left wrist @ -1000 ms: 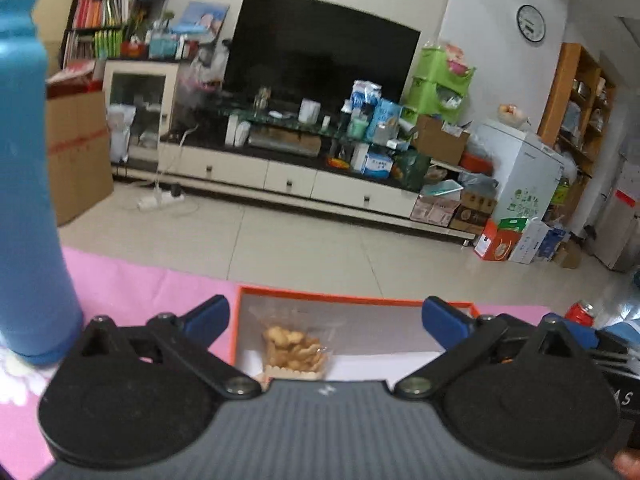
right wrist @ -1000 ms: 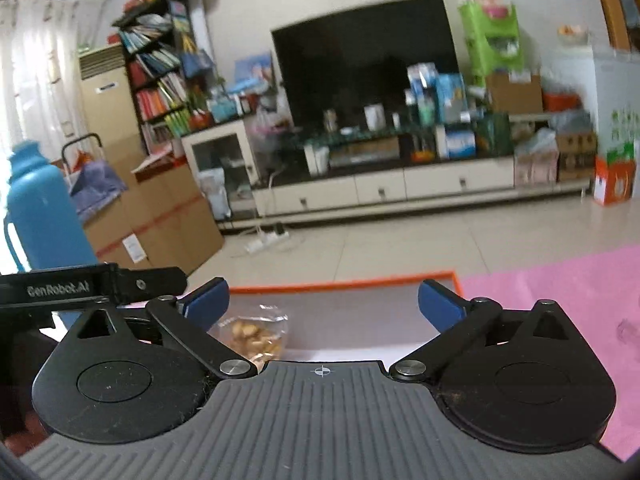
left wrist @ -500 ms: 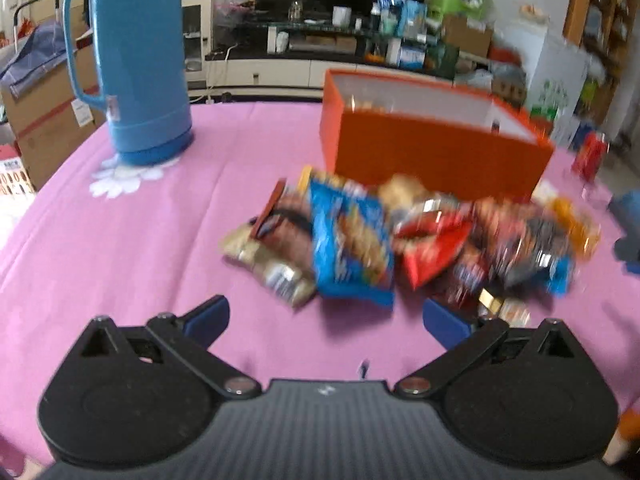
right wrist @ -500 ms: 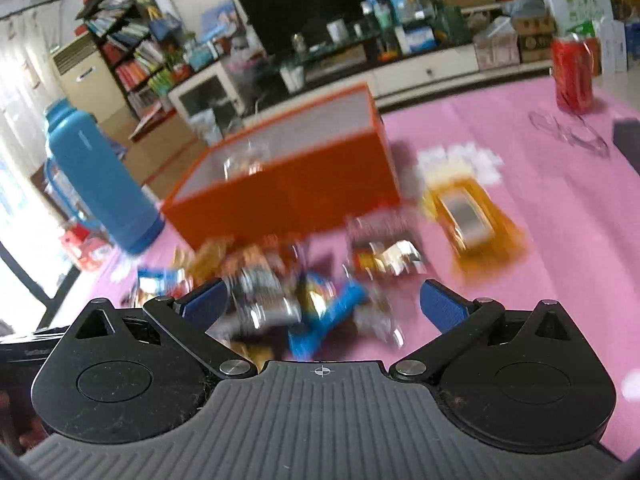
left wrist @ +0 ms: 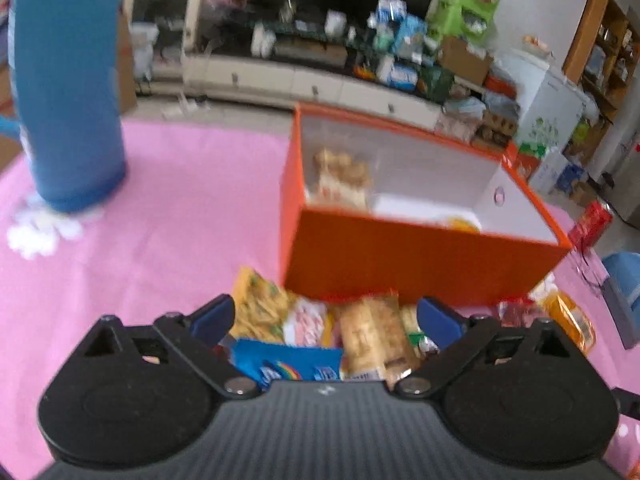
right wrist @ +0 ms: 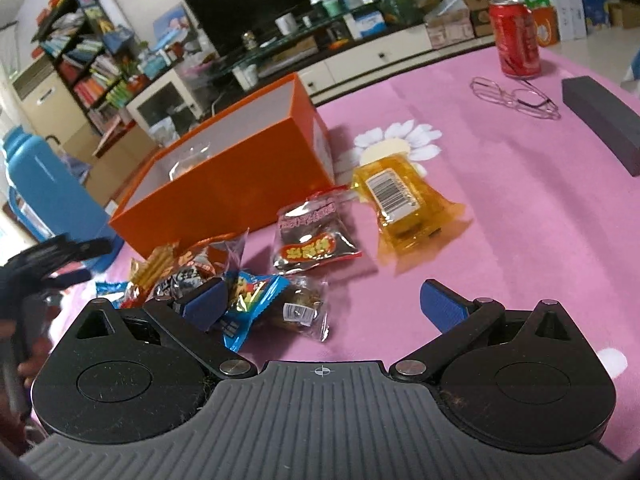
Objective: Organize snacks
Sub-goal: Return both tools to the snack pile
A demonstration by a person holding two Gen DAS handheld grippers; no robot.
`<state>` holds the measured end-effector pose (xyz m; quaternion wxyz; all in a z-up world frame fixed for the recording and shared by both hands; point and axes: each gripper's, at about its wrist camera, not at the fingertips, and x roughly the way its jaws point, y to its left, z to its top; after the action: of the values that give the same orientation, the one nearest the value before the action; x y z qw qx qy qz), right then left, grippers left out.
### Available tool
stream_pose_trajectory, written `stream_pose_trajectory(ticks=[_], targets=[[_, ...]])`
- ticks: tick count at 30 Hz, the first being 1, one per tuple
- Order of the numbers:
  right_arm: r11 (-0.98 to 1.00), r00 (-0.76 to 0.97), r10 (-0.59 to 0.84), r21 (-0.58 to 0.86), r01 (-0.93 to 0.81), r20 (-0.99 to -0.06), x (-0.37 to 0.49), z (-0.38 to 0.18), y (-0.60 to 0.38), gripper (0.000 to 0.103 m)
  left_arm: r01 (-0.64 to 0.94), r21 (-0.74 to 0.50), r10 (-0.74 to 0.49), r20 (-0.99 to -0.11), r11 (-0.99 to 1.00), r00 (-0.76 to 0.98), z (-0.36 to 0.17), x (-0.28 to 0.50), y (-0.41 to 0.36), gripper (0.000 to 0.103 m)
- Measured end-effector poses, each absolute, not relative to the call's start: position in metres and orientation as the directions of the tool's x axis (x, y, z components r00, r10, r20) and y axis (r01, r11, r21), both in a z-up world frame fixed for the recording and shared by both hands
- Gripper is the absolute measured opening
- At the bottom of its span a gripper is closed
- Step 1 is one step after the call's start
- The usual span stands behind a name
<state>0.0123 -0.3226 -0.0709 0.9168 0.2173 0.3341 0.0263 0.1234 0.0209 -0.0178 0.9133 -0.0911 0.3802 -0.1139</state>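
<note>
An open orange box (left wrist: 420,264) (right wrist: 224,196) stands on the pink tablecloth with a clear bag of biscuits (left wrist: 340,176) inside. A pile of snack packets lies before it: a yellow packet (left wrist: 260,308), a tan bar (left wrist: 372,336) and a blue packet (left wrist: 288,364) between my left gripper's (left wrist: 326,316) open fingers. My right gripper (right wrist: 320,300) is open and empty over a blue packet (right wrist: 248,300), a clear wrapped snack (right wrist: 304,308), a dark packet (right wrist: 312,236) and an orange-yellow packet (right wrist: 404,204). The left gripper shows at the right wrist view's left edge (right wrist: 52,256).
A blue thermos (left wrist: 68,92) (right wrist: 44,192) stands left of the box. A red can (right wrist: 516,36), glasses (right wrist: 516,96) and a dark case (right wrist: 604,120) lie at the right. TV stand and shelves are beyond the table.
Both grippers pulled back from above the box and dropped toward the snack pile. The left has moved forward and now straddles packets; the right is lower and nearer the pile.
</note>
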Motion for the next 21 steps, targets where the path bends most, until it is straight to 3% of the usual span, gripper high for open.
stream_pose_trajectory(ticks=[8,11,21], targets=[[0.887,0.770,0.220,0.451,0.097,-0.599,0.015,-0.070,-0.324,0.094,0.225,-0.297,-0.372,-0.692,0.928,0.619,-0.040,0.077,0.028,0.096],[0.895,0.772,0.205,0.434,0.101,-0.602,0.014,-0.070,-0.321,0.094,0.242,-0.236,-0.337,-0.723,0.941,0.604,-0.044,0.055,0.024,0.096],[0.905,0.767,0.188,0.412,0.107,-0.613,0.014,-0.071,-0.321,0.094,0.216,-0.249,-0.328,-0.777,0.944,0.537,-0.047,-0.001,0.046,0.098]])
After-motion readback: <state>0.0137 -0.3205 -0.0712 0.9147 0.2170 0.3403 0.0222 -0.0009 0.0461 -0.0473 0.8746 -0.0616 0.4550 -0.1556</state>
